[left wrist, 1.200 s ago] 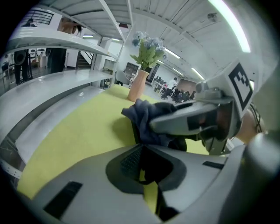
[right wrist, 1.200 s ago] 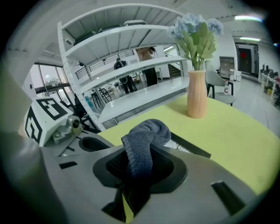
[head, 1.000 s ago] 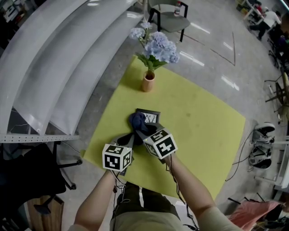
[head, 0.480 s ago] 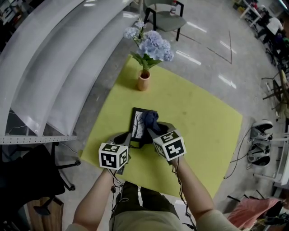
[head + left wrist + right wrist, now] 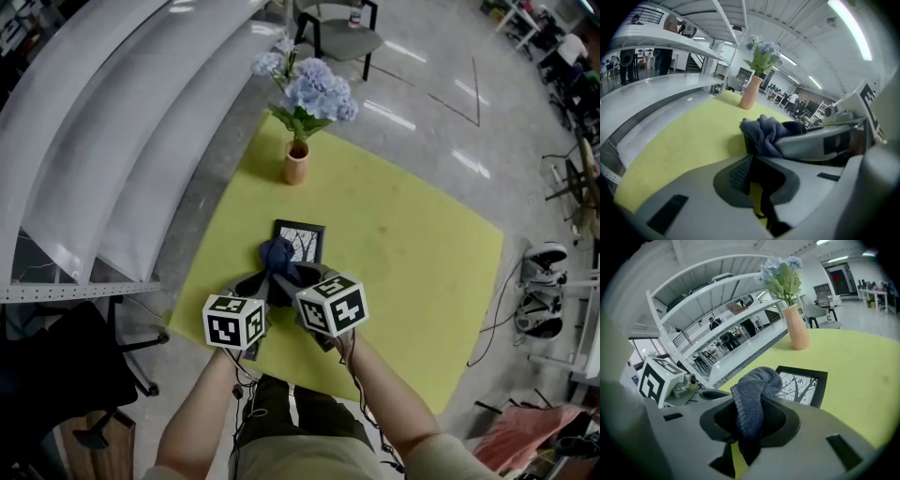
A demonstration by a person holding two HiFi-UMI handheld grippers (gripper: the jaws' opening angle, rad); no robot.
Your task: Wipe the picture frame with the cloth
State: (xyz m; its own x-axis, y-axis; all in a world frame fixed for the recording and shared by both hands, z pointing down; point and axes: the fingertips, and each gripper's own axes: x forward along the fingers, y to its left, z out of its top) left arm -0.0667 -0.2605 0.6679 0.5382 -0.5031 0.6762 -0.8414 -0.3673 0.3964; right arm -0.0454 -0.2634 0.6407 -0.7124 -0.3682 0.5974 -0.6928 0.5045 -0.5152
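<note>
A yellow table (image 5: pixel 412 253) fills the middle of the head view, and long white shelves (image 5: pixel 112 141) run down the upper left of the frame. Near the far corner of the table, in the upper middle, stands a pale orange vase (image 5: pixel 296 164) with blue flowers (image 5: pixel 314 89). It is well apart from both tools.

The picture frame (image 5: pixel 306 240) is on the table just below the centre of the head view, between the vase and the person. It has a black border and a drawing of bare branches inside. In the right gripper view it sits in the middle right of the frame (image 5: pixel 801 385), close before the jaws.

The dark blue cloth (image 5: pixel 277 257) is bunched on the near left part of the picture frame and covers that corner.

The right gripper (image 5: pixel 750 427) has its two jaws pressed together on the cloth. One fold hangs down between the pads, and the rest rises in a lump over the jaws and touches the picture frame.

The left gripper (image 5: pixel 754 173) is just beside it, at the lower left of the head view. Its jaws are almost together, with only a thin dark edge between them. This edge runs up to the black border under the cloth (image 5: pixel 766 133), so the left gripper seems to pinch the near edge of the picture frame.

The two marker cubes are side by side, close but not touching.
</note>
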